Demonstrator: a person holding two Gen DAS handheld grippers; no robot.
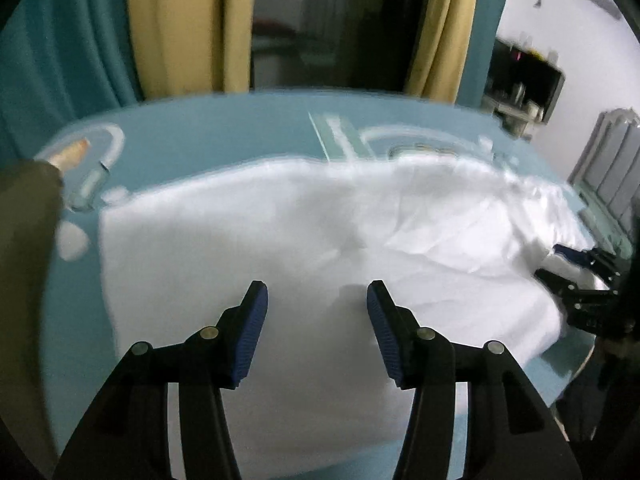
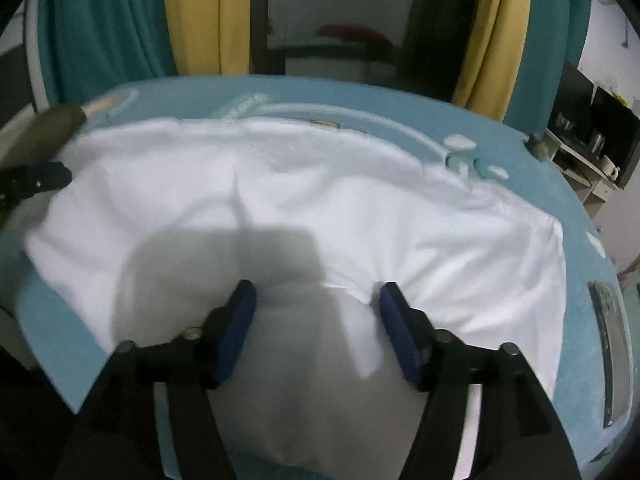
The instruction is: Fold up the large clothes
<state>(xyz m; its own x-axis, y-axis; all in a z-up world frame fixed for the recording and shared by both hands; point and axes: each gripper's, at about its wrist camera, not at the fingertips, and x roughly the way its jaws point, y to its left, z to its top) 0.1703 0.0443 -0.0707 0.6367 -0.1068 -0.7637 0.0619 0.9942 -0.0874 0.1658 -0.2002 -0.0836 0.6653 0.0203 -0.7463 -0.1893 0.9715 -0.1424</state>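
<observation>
Garment: a large white cloth point(image 1: 256, 240) is seen spread over a teal surface point(image 1: 224, 120); it is smooth on the left and creased toward the right in the left wrist view. In the right wrist view the same white cloth point(image 2: 360, 208) fills the middle of the teal surface point(image 2: 320, 92), with a puckered fold near the gripper tips.

Left gripper: the left gripper point(image 1: 317, 300) is held above the near part of the cloth, its jaws spread apart; no fabric is caught between the blue pads point(image 1: 252, 332). It is also seen at the left edge of the right wrist view point(image 2: 40, 180), by the cloth's left end.

Right gripper: the right gripper point(image 2: 318, 300) is held over the near edge of the cloth, jaws parted, pads point(image 2: 236, 328) not pressed on anything. Whether the tips touch the fabric cannot be told. Its shadow is cast on the cloth just beyond it. It is seen too at the right edge of the left wrist view point(image 1: 576, 280), at the cloth's right end.

Sleeve: an olive sleeve point(image 1: 28, 264) is seen at the far left of the left wrist view.

Surface markings: pale printed shapes point(image 1: 360, 140) are seen on the teal beyond the cloth.

Background: teal curtains point(image 2: 100, 28) and yellow curtains point(image 2: 200, 20) hang behind the surface; a dark shelf unit point(image 1: 524, 80) stands at the far right.

Sharpness: both views are blurred.
</observation>
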